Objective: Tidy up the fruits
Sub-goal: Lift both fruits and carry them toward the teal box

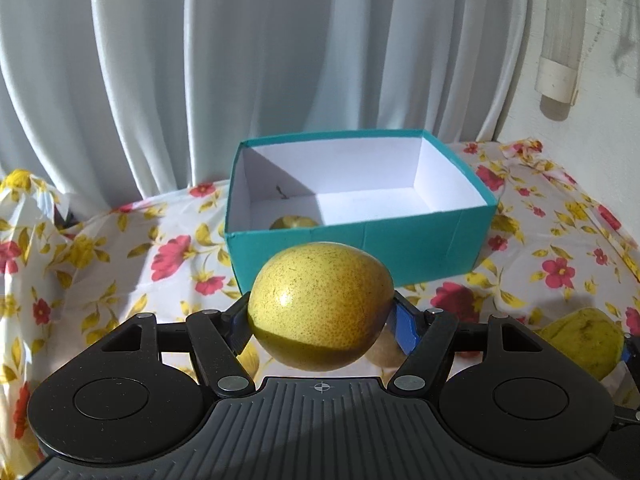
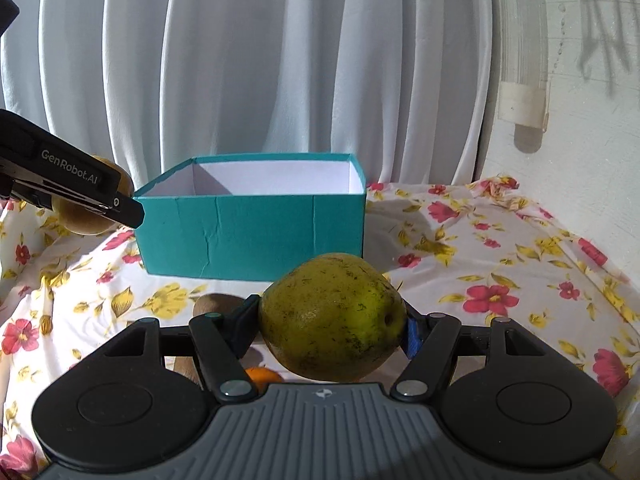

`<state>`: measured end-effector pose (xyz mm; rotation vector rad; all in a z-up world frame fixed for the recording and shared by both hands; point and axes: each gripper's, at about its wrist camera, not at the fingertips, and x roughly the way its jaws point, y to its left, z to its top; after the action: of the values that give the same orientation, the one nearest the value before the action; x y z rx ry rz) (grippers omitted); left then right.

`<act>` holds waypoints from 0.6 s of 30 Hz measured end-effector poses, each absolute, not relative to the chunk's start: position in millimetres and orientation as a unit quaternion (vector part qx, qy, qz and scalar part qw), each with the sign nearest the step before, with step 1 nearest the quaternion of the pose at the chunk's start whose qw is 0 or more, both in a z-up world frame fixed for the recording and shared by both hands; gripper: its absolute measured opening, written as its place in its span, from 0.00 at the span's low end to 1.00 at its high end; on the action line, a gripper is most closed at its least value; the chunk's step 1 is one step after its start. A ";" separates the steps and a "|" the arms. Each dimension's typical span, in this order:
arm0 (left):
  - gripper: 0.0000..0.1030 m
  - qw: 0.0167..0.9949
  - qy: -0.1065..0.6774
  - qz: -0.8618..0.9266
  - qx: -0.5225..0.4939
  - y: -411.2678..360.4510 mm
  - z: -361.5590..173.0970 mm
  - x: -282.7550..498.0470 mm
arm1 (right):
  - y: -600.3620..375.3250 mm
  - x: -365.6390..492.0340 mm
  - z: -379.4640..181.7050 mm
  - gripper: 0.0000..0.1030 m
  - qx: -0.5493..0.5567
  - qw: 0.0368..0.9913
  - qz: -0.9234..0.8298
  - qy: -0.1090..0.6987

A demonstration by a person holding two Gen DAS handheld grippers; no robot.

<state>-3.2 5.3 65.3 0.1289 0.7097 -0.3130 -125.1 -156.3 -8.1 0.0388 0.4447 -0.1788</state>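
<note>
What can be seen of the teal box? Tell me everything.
The teal box is an open, lidless rectangular carton that looks like cardboard: teal outside, plain white inside. It stands upright on the floral tablecloth, in front of the white curtain. One yellow-green fruit lies in its near left corner; the rest of the visible floor is bare. Neither tongs touch it.

bright sun – hard shadows | pear (image 1: 320, 304) glare | fisheye-bent edges, dark corners
</note>
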 end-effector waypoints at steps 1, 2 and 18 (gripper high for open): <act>0.71 0.925 0.344 -0.149 0.063 2.8 68.8 0.2 | -158.4 -124.1 -4.7 0.66 0.019 0.972 -0.091 0.215; 0.71 0.926 0.343 -0.145 0.063 -0.1 72.6 4.3 | -160.4 -122.6 -1.5 0.66 0.018 0.973 -0.095 0.210; 0.71 0.939 0.318 -0.110 0.077 -38.0 90.3 74.0 | -189.9 -103.9 37.4 0.66 0.027 0.980 -0.131 0.150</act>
<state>74.0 -38.0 90.3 0.1573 0.6495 -0.2240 -103.9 -189.9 37.4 0.0545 0.3019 -0.2629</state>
